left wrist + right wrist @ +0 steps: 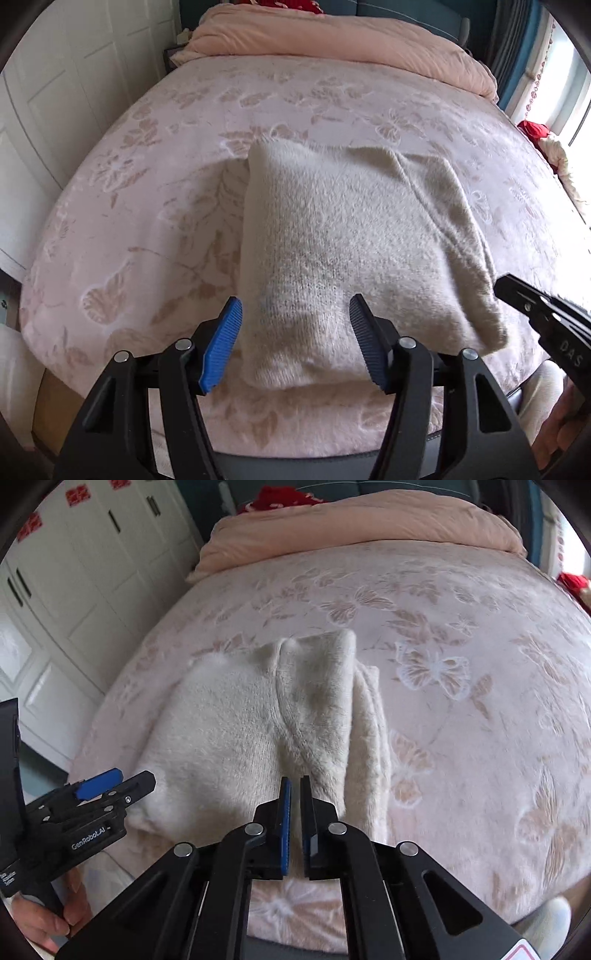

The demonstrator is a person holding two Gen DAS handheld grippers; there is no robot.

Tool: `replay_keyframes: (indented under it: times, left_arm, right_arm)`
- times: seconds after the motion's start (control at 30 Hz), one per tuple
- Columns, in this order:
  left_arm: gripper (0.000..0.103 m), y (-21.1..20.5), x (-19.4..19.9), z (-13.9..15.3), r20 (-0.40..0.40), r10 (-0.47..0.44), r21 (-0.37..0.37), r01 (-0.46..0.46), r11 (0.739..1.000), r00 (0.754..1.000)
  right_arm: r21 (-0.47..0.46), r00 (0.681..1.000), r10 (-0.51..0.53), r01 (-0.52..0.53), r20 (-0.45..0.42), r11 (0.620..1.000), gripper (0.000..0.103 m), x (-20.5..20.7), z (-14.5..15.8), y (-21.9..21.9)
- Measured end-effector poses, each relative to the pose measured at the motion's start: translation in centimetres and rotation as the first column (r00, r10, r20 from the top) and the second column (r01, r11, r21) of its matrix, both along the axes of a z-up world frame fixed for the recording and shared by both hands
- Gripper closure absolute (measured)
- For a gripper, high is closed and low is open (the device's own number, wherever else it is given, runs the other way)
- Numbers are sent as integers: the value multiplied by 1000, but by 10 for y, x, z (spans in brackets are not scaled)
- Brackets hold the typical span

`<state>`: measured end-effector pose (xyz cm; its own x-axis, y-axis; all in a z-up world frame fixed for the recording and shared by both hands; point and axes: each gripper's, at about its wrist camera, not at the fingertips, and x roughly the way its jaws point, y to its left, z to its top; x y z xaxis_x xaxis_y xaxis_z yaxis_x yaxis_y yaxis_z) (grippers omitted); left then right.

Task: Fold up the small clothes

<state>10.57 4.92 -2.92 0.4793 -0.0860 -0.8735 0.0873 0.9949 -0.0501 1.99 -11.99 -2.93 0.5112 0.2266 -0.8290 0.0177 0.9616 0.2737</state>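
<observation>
A cream fuzzy sweater (pixel 351 240) lies folded into a rough rectangle on the pink flowered bed cover (pixel 129 192). My left gripper (pixel 295 299) hovers over its near edge with the blue pads wide apart and nothing pinched between them. At the right edge of this view, the right gripper (pixel 517 288) shows beside the sweater's near right corner. In the right wrist view the sweater (pixel 229 731) has a seam down the top layer and a folded strip along its right side. My right gripper (pixel 295 778) is above its near edge, jaws nearly together, empty. The left gripper (pixel 127 777) is at the near left corner.
A rolled peach duvet (pixel 332 40) lies across the head of the bed. White wardrobe doors (pixel 74 572) stand close on the left. Red and cream items (pixel 535 133) sit by the window at the right. A person's hand (pixel 48 923) holds the left gripper's handle.
</observation>
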Motion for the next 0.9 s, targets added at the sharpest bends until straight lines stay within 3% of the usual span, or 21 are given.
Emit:
replay_keyframes:
  times: [0.17,0.53,0.73,0.9]
  left_arm:
    - [44,-10,-21,17,31,-11,26,11,1000,999]
    - [43,-22,-60,35,68,-28,55,24,998,997]
    - [29,-24,-84,42,110,-26,62,19,998,994]
    - [24,-21,-103,39,136,3,47,-9,999,991]
  right_arm:
    - [-9,1000,-30,30,3,1000,90,-10,6,-1]
    - [1,999,-32,32,44,999,88,-49,24,-2]
    - [-47,992,-83,87,93,995,62,-77,37,1]
    - [-109,986,-122,135,116,985,49,-93,36,0]
